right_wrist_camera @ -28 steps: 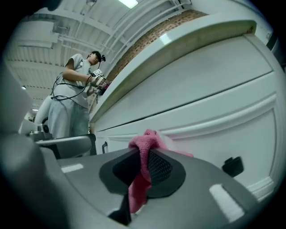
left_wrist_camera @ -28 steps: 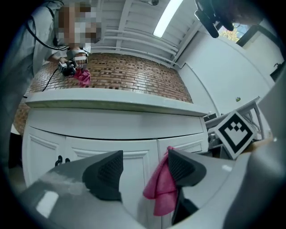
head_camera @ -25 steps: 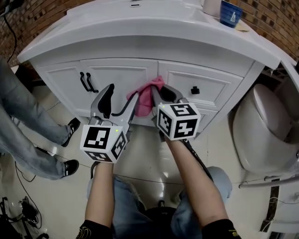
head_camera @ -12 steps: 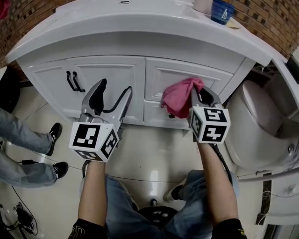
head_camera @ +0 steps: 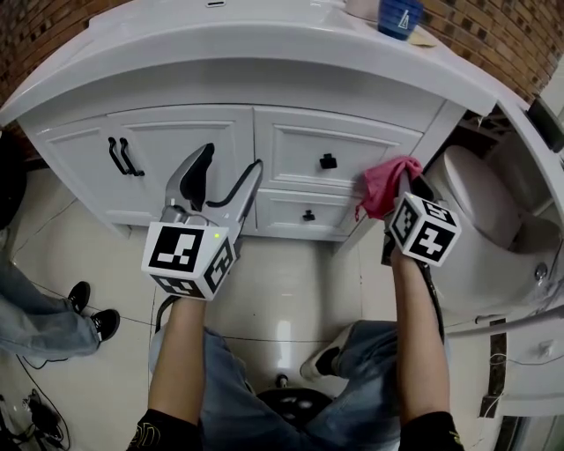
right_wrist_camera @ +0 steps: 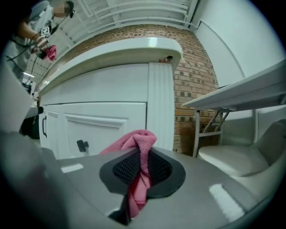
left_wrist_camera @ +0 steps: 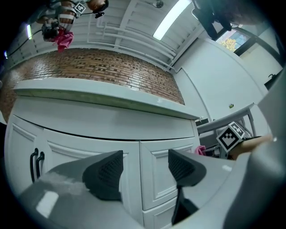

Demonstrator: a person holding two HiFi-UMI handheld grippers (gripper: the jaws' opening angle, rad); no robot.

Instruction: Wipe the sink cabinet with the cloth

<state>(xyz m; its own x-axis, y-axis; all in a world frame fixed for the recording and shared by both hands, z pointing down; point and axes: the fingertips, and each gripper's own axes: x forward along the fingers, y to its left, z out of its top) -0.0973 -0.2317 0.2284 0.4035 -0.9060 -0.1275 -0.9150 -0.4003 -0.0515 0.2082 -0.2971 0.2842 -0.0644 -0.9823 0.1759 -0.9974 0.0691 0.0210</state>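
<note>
Fingers (right_wrist_camera: 119, 170) on my right gripper (right_wrist_camera: 142, 169) are clamped on the pink cloth (head_camera: 384, 187), at the sink cabinet's (head_camera: 189, 141) right end, under the worktop's (head_camera: 264, 62) right corner. My left gripper (head_camera: 227, 169) is spread wide, nothing in it, below the front edge.

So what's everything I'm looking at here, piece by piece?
Cabinet: one, white, straight ahead.
Counter: one, white, on top of the cabinet.
Handles: two, black, on the cabinet's left side.
Knobs: two, black, on the cabinet's right half, one above the other.
Cup: one, blue, on the counter, far right.
Cloth: one, pink, at the cabinet's right corner.
Toilet: one, white, right of the cabinet.
Shoes: two, black, bystander's, at left.
Left gripper: one, grey, jaws apart, empty.
Right gripper: one, grey, shut on the cloth.
Arms: two, bare, behind the grippers.
</note>
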